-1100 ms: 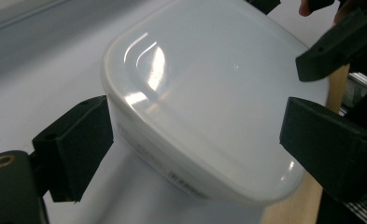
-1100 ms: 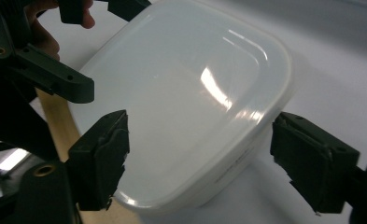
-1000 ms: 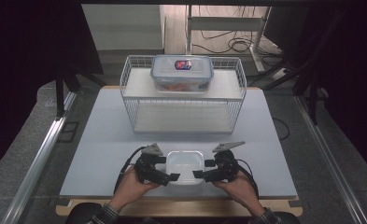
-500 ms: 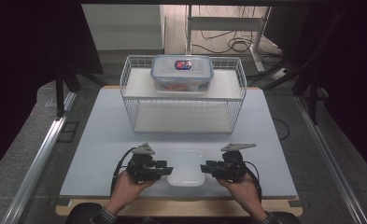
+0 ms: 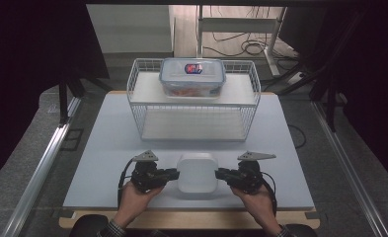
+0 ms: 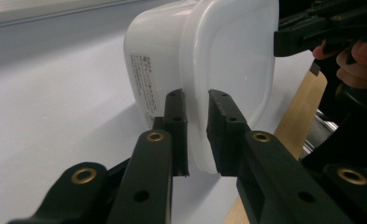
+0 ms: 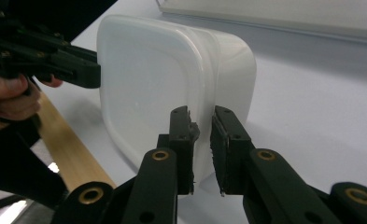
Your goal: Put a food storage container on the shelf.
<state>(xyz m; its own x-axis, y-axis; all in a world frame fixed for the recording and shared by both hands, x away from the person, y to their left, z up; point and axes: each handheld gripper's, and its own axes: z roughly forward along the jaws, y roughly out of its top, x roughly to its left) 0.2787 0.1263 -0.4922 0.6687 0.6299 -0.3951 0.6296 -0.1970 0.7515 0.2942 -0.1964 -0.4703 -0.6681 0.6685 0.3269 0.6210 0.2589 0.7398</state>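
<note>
Left hand-held gripper [image 5: 174,173] and right hand-held gripper [image 5: 220,174] have just closed, each pinching the rim of the white container [image 5: 197,172] between them (opposite short sides), near the table's [image 5: 107,148] front edge.

Beyond your pale bench [image 5: 112,148] lies grey floor [image 5: 33,148], dark curtains [image 5: 33,49] on both sides, loose cables [image 5: 241,47] under a lit metal frame [image 5: 241,22] at the back.
</note>
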